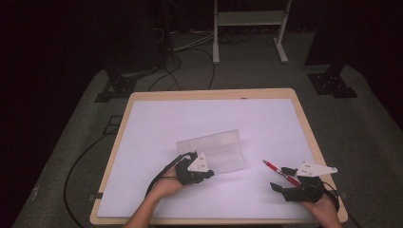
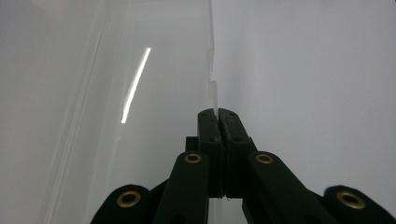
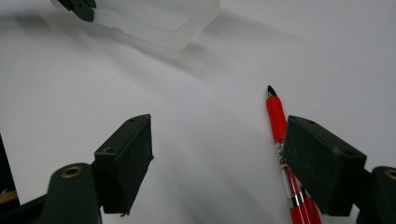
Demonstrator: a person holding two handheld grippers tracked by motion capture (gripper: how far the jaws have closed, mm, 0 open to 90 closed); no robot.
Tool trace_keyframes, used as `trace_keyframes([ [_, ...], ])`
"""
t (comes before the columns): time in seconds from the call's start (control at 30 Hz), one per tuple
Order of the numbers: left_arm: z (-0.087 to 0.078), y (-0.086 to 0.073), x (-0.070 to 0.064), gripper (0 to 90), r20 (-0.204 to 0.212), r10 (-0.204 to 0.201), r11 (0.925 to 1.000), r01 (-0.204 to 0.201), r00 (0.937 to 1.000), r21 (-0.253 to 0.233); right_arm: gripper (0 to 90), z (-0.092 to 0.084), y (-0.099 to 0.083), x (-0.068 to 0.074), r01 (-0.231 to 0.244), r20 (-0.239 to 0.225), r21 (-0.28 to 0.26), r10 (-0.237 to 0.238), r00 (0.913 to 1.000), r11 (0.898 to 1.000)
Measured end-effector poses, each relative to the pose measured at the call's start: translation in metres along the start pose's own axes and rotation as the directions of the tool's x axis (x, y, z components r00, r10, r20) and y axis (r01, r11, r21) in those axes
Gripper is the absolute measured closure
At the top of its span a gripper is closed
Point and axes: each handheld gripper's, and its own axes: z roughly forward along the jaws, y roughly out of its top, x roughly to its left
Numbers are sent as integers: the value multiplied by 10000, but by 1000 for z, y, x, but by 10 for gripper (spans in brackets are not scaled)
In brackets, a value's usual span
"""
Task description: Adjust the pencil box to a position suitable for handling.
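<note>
Clear plastic makes the box [image 1: 214, 151] look light, stiff and slippery; it lies open in the middle of the bench [image 1: 142, 142] with nothing inside that I can see, and the left gripper [image 2: 218, 113] is clamped on its thin wall edge, a good place to hold it. The right gripper [image 3: 217, 154] has its jaws wide apart, holding nothing, with the red pen [image 3: 280, 140] lying on the bench just beside one jaw.

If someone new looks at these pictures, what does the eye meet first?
The clear plastic case lies open mid-table on the white sheet, the left gripper shut on the edge of one of its walls. The red pen lies to its right, beside the open right gripper.
</note>
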Motion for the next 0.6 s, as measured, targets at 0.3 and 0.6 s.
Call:
trace_keyframes([
  [0.3, 13, 5, -8, 893, 484, 271, 9996, -272, 9985, 11, 234, 1, -1, -3, -59, 84, 102, 58, 9999, 9999],
  [0.6, 21, 4, -11, 892, 812, 363, 9989, -385, 9960, 265, 235, -2, -3, -6, -67, 211, 151, 64, 9998, 9999],
])
